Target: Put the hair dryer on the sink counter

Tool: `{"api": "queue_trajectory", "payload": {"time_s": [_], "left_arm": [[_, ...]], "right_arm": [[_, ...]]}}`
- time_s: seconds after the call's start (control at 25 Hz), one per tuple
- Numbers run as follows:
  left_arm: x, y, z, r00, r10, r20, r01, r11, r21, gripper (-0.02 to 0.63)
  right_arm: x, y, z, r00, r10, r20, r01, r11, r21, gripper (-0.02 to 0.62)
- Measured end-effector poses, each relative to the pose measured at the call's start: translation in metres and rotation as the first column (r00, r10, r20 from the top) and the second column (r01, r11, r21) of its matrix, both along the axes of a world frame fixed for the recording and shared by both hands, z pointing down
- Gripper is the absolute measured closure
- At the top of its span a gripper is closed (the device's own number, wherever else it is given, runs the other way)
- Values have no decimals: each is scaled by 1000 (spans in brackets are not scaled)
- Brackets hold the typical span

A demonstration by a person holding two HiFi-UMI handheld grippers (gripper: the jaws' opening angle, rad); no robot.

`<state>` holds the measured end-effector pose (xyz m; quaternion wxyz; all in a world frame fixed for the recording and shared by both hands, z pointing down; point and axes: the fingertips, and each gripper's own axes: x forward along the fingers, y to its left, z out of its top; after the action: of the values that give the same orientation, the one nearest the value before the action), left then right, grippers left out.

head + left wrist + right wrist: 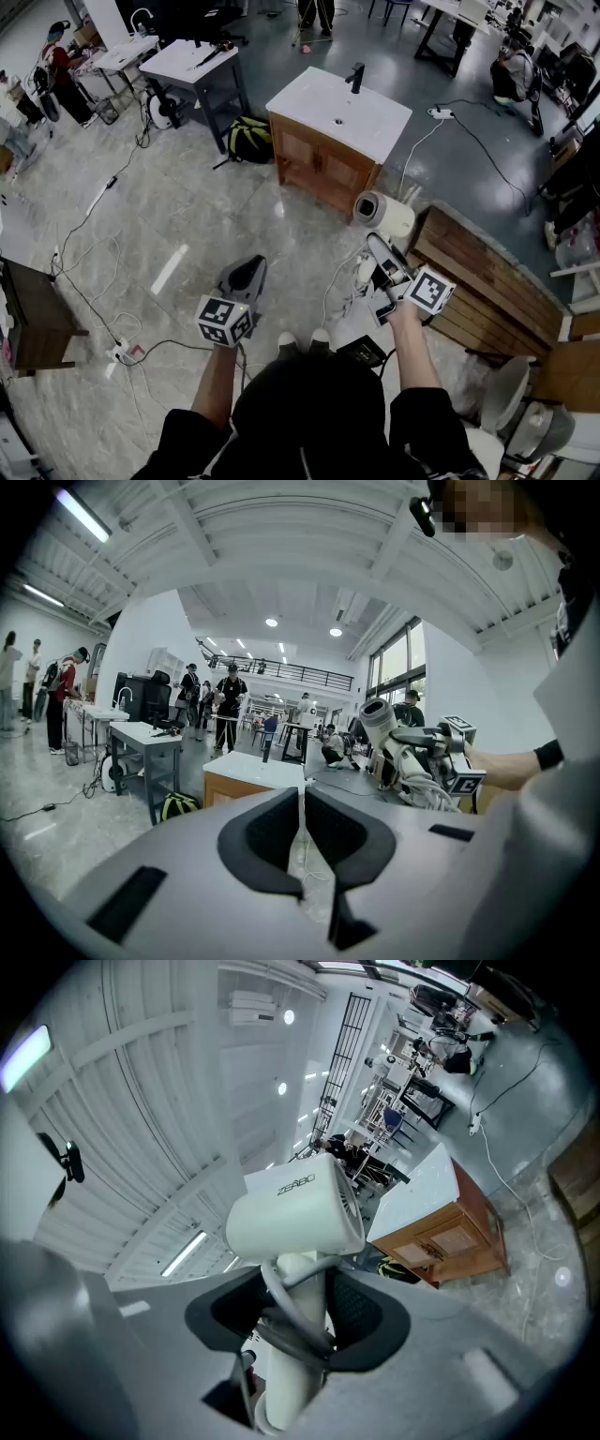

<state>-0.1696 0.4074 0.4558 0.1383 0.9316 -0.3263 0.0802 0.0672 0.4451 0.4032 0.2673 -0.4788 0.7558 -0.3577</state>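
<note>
A white hair dryer is held upright by its handle in my right gripper, out over the floor in front of the sink counter. In the right gripper view the jaws press on the handle, which has the cord wound round it, and the barrel stands above them. The counter is a white top with a black faucet on a wooden cabinet. My left gripper is shut with nothing in it, low and to the left. From the left gripper view the hair dryer shows at the right.
A grey table stands to the left of the sink, with a yellow-green backpack on the floor between them. Wooden planks lie at the right. Cables and a power strip cross the floor. People work in the background.
</note>
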Motion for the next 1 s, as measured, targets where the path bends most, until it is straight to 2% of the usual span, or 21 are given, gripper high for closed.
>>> {"api": "queue_trajectory", "payload": {"time_s": [0.72, 1.0], "left_arm": [[7, -7, -1, 1000, 13, 4, -13, 1000, -1, 575], [24, -8, -2, 1000, 7, 11, -7, 1000, -1, 575]], "right_arm": [[2, -3, 3, 1000, -19, 2, 19, 1000, -3, 399], [19, -6, 5, 1000, -27, 6, 27, 999, -18, 399]]}}
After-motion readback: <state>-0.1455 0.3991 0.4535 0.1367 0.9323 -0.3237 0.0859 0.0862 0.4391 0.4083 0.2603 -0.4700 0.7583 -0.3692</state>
